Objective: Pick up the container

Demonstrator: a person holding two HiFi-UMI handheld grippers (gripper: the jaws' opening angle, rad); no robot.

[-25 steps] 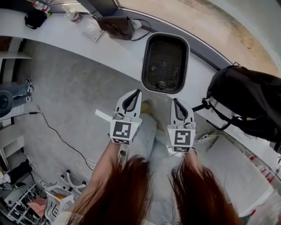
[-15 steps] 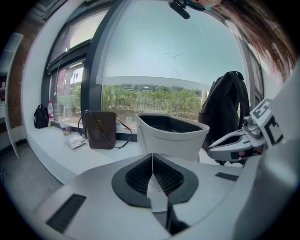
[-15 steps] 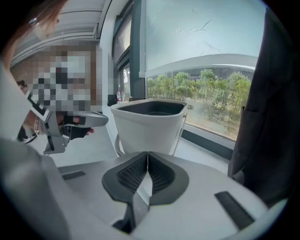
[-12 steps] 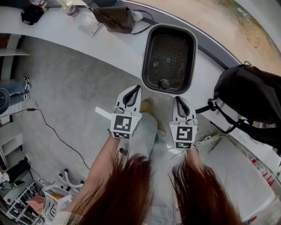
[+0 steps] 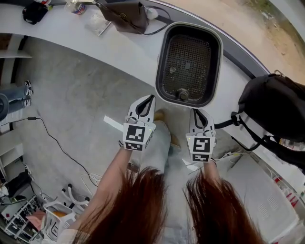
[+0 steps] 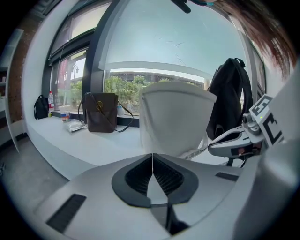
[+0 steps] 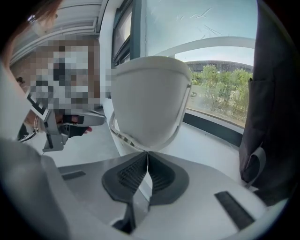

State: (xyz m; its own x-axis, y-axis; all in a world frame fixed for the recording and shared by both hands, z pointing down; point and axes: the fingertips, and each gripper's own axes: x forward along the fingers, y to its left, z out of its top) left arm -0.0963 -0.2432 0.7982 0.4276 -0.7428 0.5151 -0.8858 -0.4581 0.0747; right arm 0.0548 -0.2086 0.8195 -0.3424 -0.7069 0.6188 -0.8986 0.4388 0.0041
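The container [image 5: 163,71] is a white rounded tub with a dark mesh basket inside. It stands on the white counter [image 5: 119,47] near its front edge. My left gripper [image 5: 150,98] is shut and empty, its tips just short of the tub's near left corner. My right gripper [image 5: 194,112] is also shut and empty, just below the tub's near right side. In the left gripper view the tub's white wall [image 6: 176,119] rises beyond the closed jaws of the left gripper [image 6: 152,154]. In the right gripper view the container [image 7: 150,101] fills the centre above the right gripper [image 7: 147,152].
A black backpack [image 5: 276,109] sits on the counter right of the tub. A brown bag [image 5: 126,14] and small bottles [image 5: 76,6] lie far left on the counter. A cable [image 5: 57,143] runs over the concrete floor, and a person's shoes [image 5: 27,90] stand at the left.
Both grippers have sunk together and stay shut. The container now looks larger and nearer in the head view, with the jaw tips closer to its front rim.
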